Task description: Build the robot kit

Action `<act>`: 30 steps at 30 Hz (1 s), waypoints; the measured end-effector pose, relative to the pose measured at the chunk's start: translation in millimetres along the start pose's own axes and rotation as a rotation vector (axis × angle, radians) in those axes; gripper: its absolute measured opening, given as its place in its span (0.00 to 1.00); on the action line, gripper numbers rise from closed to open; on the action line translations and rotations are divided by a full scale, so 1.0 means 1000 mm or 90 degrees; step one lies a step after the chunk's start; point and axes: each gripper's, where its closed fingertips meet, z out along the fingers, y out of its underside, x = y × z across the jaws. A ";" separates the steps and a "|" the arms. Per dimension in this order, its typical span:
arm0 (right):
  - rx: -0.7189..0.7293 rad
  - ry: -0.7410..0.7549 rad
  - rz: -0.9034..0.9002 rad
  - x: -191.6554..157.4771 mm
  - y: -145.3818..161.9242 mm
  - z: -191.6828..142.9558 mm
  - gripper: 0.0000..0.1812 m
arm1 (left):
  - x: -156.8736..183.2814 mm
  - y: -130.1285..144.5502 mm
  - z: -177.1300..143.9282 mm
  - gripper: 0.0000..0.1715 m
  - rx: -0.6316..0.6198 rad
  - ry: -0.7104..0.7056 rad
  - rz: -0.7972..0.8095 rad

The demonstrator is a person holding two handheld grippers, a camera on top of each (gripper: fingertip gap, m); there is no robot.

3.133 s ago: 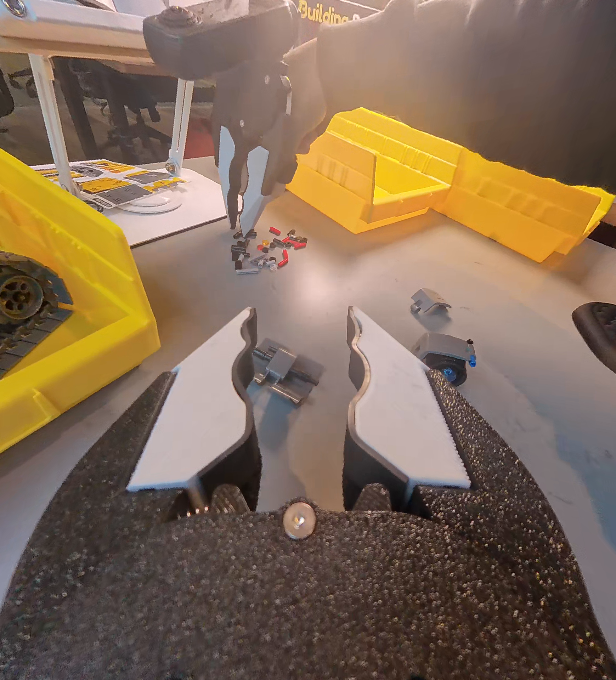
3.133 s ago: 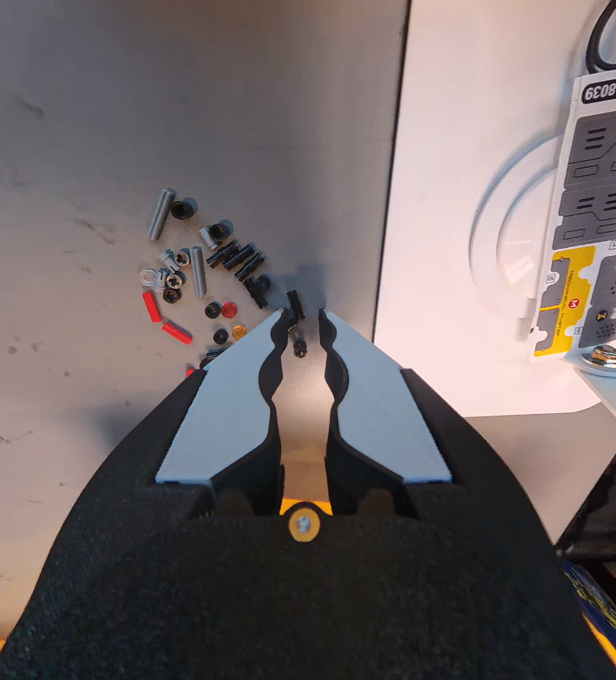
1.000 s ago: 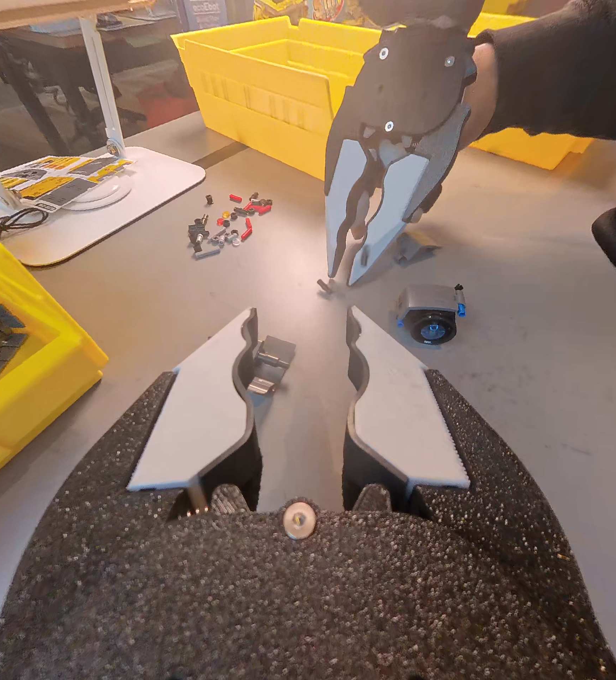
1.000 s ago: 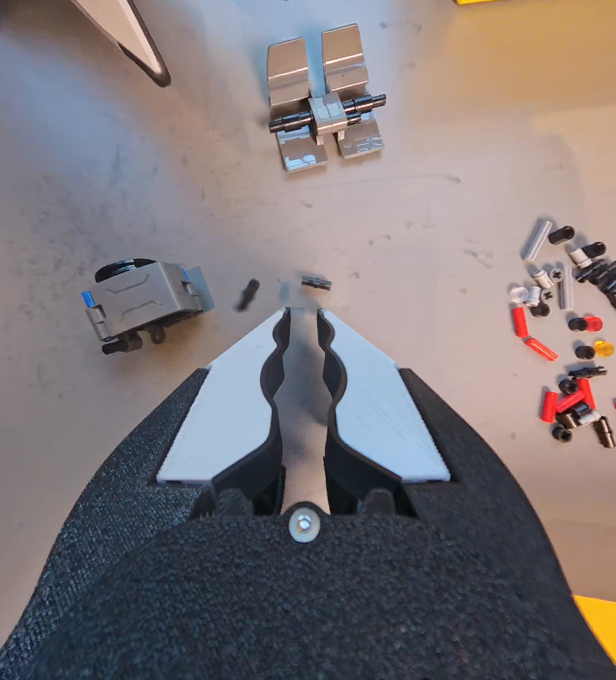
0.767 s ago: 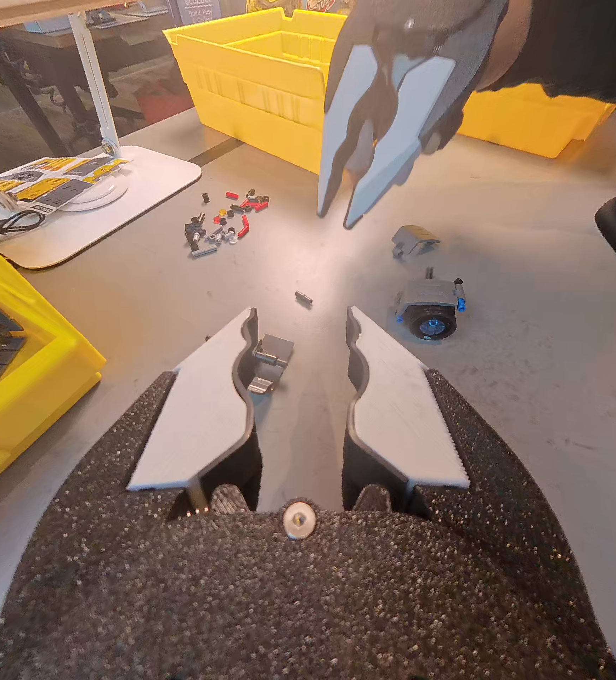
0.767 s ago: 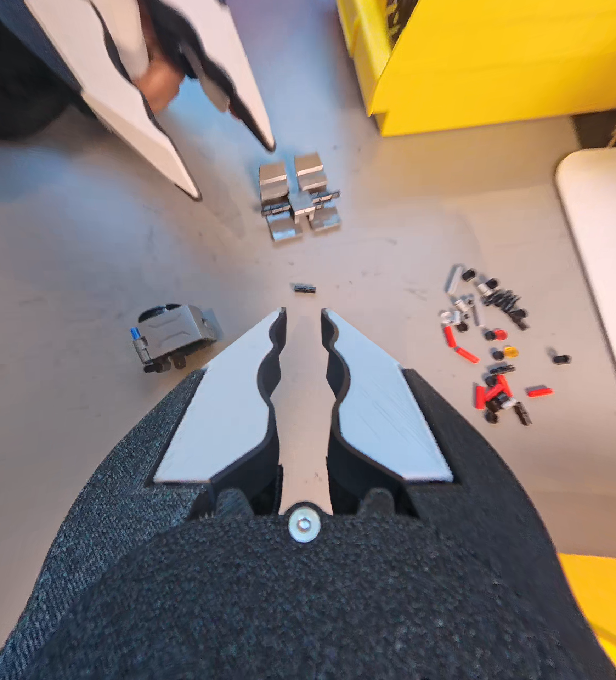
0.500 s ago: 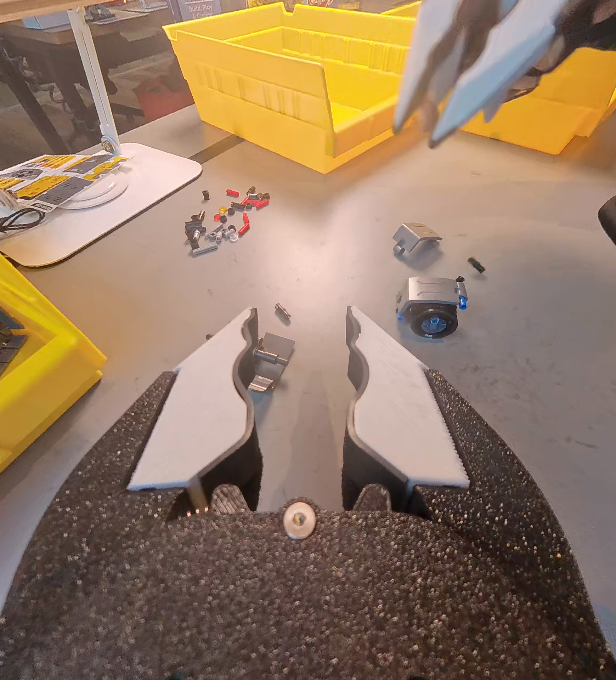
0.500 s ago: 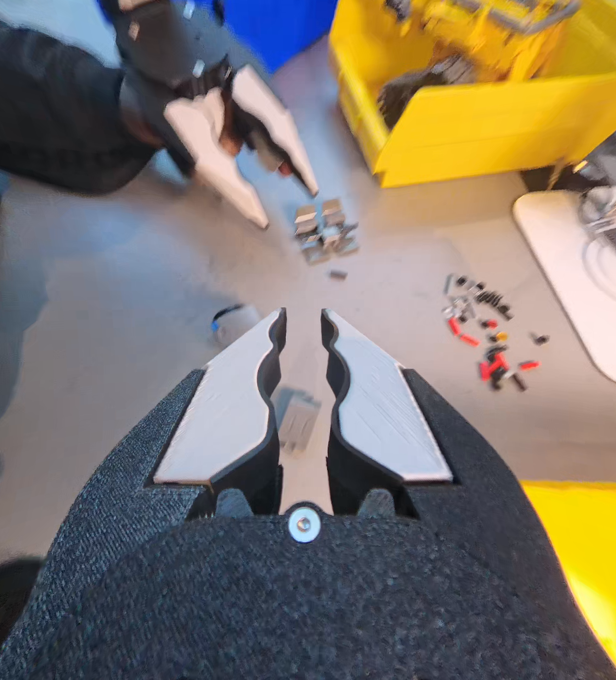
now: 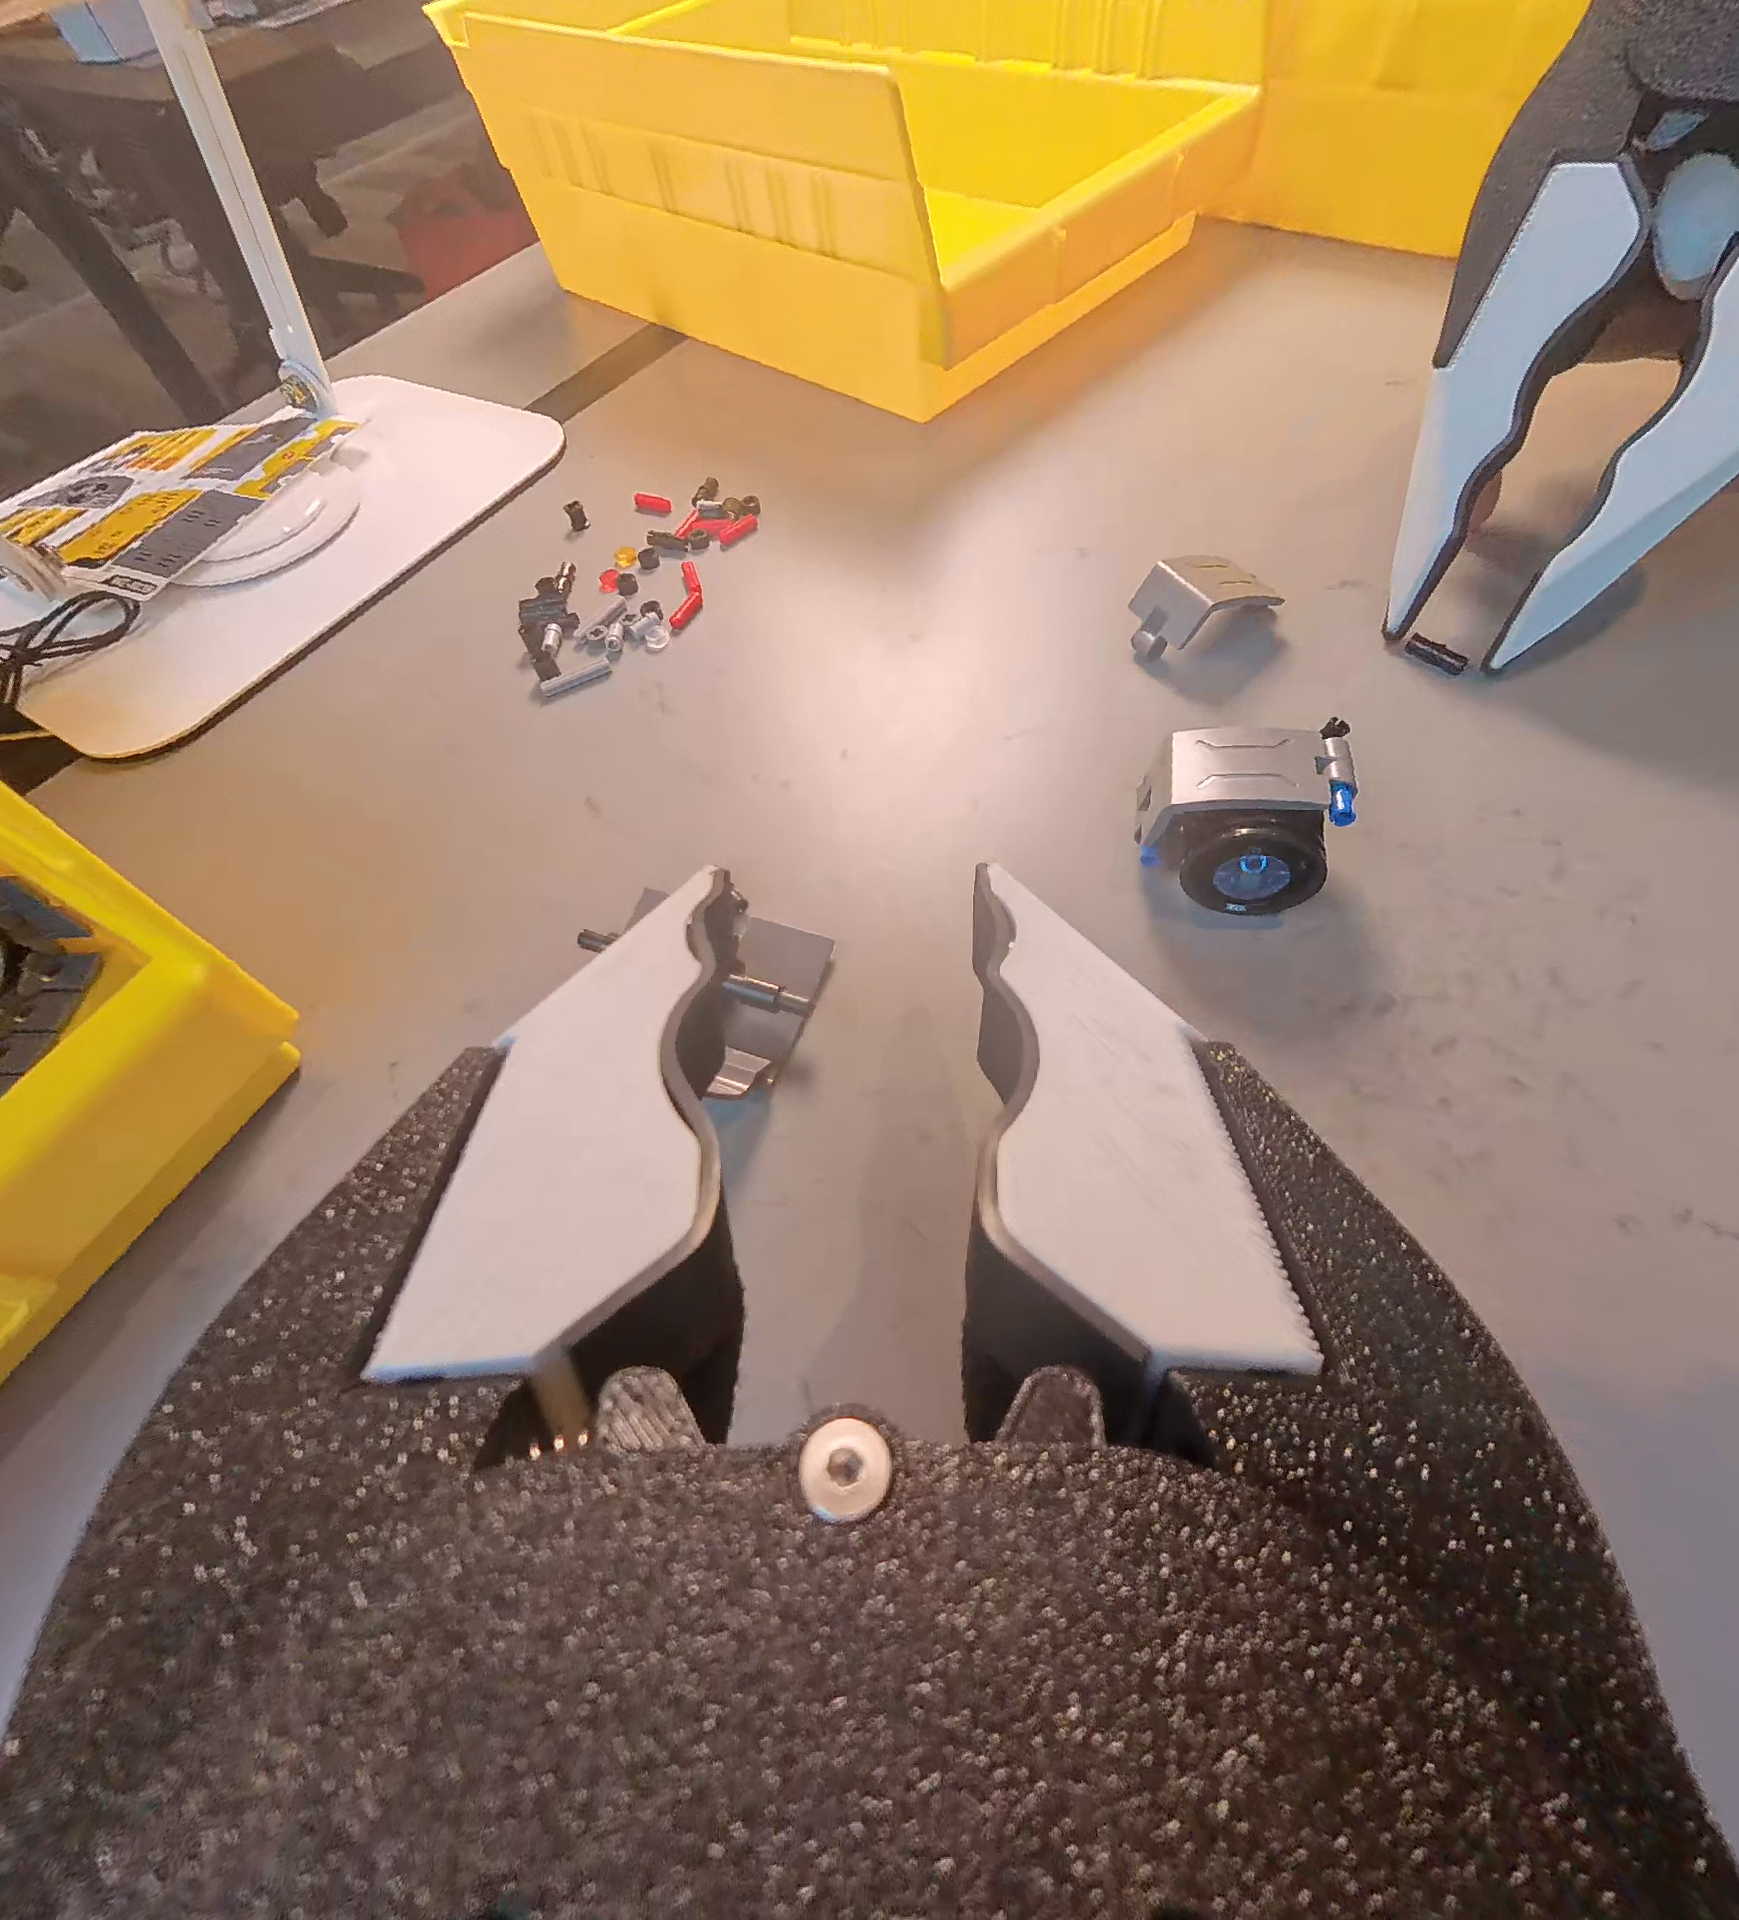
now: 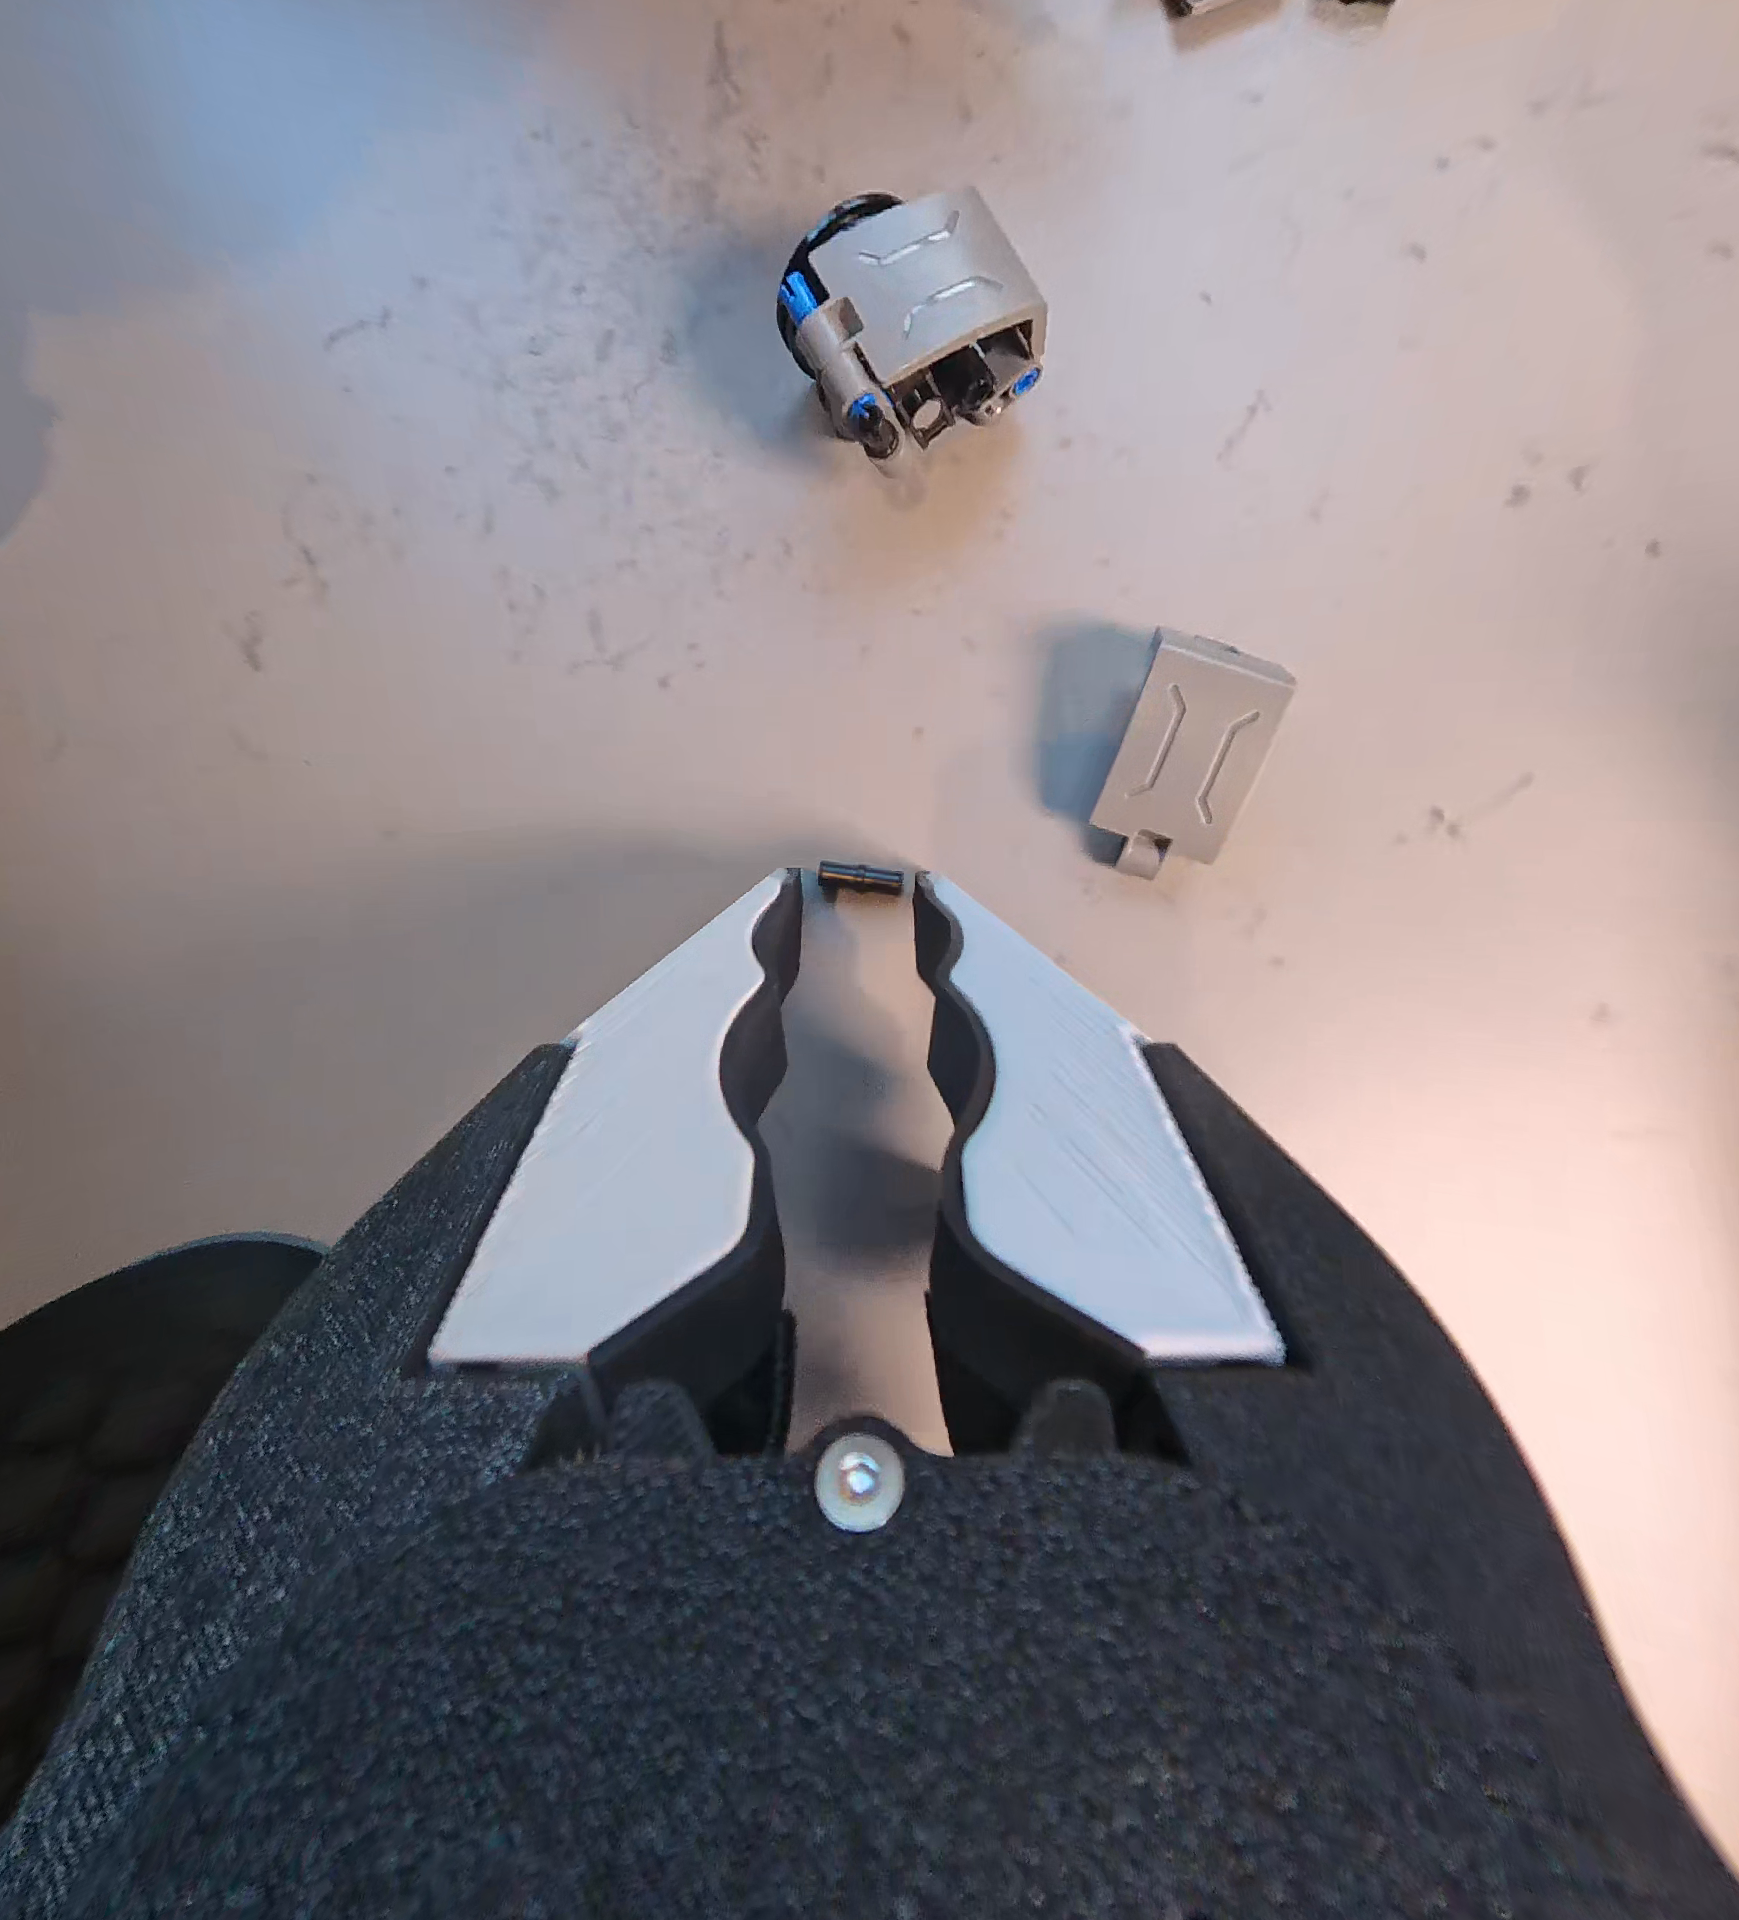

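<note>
Since half a second ago the right gripper (image 9: 1447, 649) has dropped from up by the bins to the table's far right, and its own camera, then looking across the whole bench, now looks steeply down at the surface.

Left wrist view: left gripper (image 9: 849, 894) hovers low, fingers wide apart, holding nothing. Hinged grey plate assembly (image 9: 771, 982) lies on the table (image 9: 896, 665) just beside and partly under its left finger; contact cannot be told. Right gripper's tips stand on or just above the table, straddling a small black pin (image 9: 1432, 650). Near it, a loose grey panel (image 9: 1203, 603) and a grey wheel block (image 9: 1244, 816) with blue pins. Scattered red, black and grey small parts (image 9: 636, 582) sit well apart, toward the white lamp base (image 9: 252, 623) with its printed sheet (image 9: 138, 509). Yellow bins (image 9: 844, 197) behind; another yellow bin (image 9: 65, 1101) at left holds black track.

Right wrist view: right gripper (image 10: 857, 881) jaws narrowly apart, black pin (image 10: 860, 879) lying crosswise between the tips, not clamped. Grey panel (image 10: 1192, 748) is near on the right, wheel block (image 10: 922, 322) farther ahead; neither blocks the pin.

Judgement: pin bracketed, grasp not yet made.
</note>
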 end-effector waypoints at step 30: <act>0.000 -0.088 -0.155 0.099 -0.127 0.074 0.12 | -0.046 0.049 -0.003 0.18 -0.154 -0.083 0.041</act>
